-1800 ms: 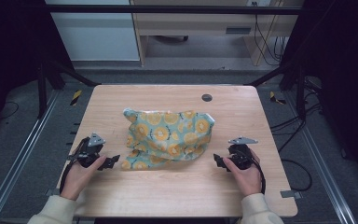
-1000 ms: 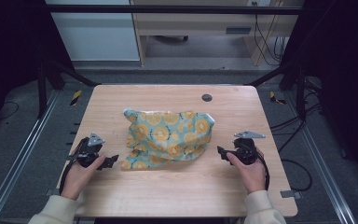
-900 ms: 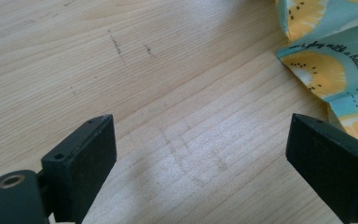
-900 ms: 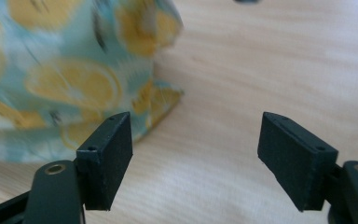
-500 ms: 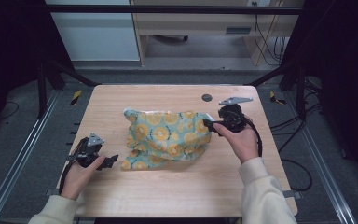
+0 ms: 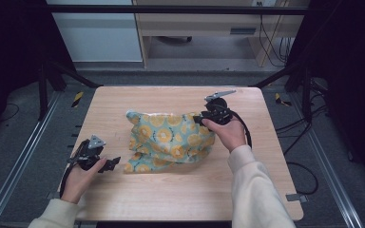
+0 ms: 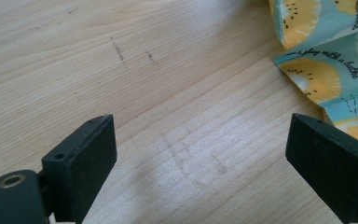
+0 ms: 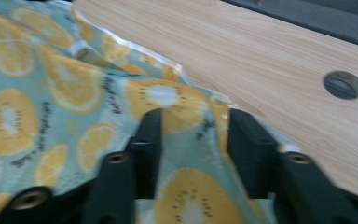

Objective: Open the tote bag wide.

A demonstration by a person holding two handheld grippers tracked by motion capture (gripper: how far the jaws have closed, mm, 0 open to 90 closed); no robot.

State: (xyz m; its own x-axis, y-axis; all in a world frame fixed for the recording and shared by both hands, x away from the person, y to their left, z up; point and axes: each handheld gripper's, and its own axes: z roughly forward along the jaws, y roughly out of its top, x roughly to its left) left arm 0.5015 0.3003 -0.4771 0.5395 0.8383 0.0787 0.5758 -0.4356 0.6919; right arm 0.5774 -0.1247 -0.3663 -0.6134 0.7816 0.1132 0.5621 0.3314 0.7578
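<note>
Teal cloth [image 6: 171, 140] with the yellow citrus-slice print sits crumpled around the middle of the wooden surface [image 6: 180, 194], same heap as before, so the cloth itself hasn't really shifted. What did change is the right gripper [image 6: 203, 118]: a couple of seconds ago it was parked low on the near right side of the surface, well clear of the fabric, and now it has swung up and in to the cloth's far right corner. In the right gripper view its two black fingers [image 8: 150, 135] are mostly closed with a fold of the cloth [image 8: 74, 93] bunched up between them, so it looks like it's pinching that corner. You can also see the small round hole [image 8: 344, 84] in the surface [image 8: 270, 56] just beyond it. The left gripper [image 6: 111, 163] hasn't budged, it's down at the near left, just beside the cloth's near left edge. In the left gripper view its fingers [image 7: 81, 165] are spread wide over bare wood [image 7: 168, 93], holding nothing, with the cloth's edge [image 7: 326, 70] running behind the right-hand one.
</note>
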